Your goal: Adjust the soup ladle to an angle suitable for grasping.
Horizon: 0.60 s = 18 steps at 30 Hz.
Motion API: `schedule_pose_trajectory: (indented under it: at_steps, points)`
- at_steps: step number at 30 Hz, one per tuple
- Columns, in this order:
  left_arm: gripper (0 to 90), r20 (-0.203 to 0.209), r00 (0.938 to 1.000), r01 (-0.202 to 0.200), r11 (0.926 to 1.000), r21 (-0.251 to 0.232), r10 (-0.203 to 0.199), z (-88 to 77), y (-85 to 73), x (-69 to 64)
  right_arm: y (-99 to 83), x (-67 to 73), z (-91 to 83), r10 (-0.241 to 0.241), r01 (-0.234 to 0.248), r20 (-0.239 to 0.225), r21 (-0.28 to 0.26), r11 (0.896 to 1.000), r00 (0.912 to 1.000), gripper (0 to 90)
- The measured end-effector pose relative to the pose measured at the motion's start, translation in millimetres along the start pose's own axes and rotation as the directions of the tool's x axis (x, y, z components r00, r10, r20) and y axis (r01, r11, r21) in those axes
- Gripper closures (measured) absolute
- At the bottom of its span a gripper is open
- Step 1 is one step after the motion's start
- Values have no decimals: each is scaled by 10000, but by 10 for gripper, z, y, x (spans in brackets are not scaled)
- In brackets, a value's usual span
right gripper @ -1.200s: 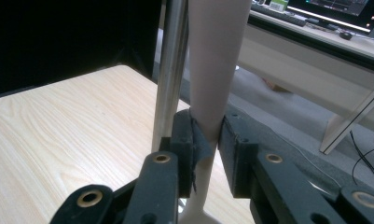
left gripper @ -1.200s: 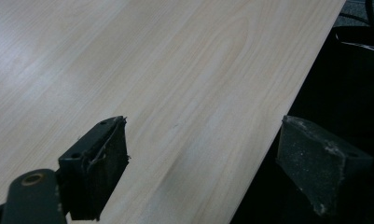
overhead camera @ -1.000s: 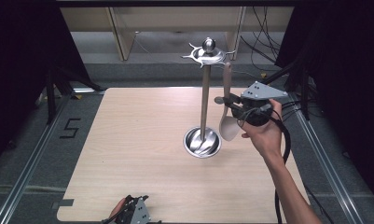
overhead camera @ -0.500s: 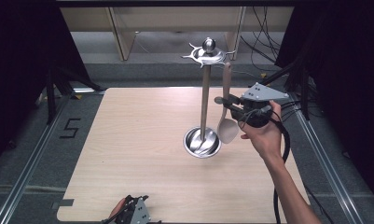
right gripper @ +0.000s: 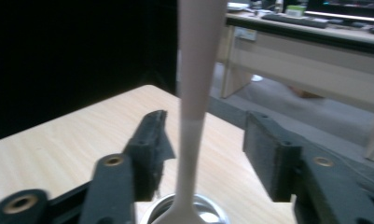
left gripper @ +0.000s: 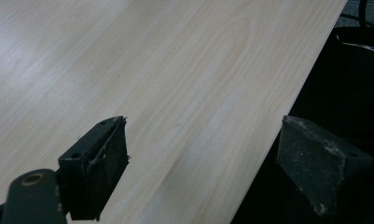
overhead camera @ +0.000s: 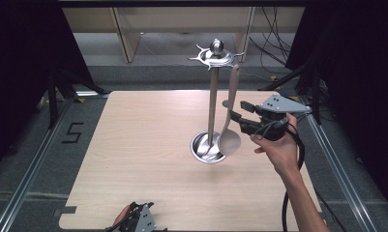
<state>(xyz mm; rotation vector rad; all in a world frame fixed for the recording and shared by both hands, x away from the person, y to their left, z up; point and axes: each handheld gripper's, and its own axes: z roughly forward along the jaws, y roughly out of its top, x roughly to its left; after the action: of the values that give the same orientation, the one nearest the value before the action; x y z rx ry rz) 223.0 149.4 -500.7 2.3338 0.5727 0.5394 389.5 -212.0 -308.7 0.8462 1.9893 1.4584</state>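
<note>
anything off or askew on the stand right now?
Nothing stands out. The spoon hangs straight from a hook of the utensil stand, bowl down by the stand's base. The right gripper has just opened; the handle sits between its jaws, untouched. The left gripper is open at the table edge.

Even overhead light on the pale wooden table, dark surrounds; the beige hanging spoon is blurred close-up.
</note>
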Motion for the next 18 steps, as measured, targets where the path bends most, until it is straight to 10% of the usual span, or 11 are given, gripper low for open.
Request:
schedule_pose_trajectory:
  at_steps: [18]
  points:
    - [155, -99, 9999, 84, 9999, -64, -85, -1, -2, -7, -364, 107, -194, -42, 42, 35, 180, 9998, 10000, 426]
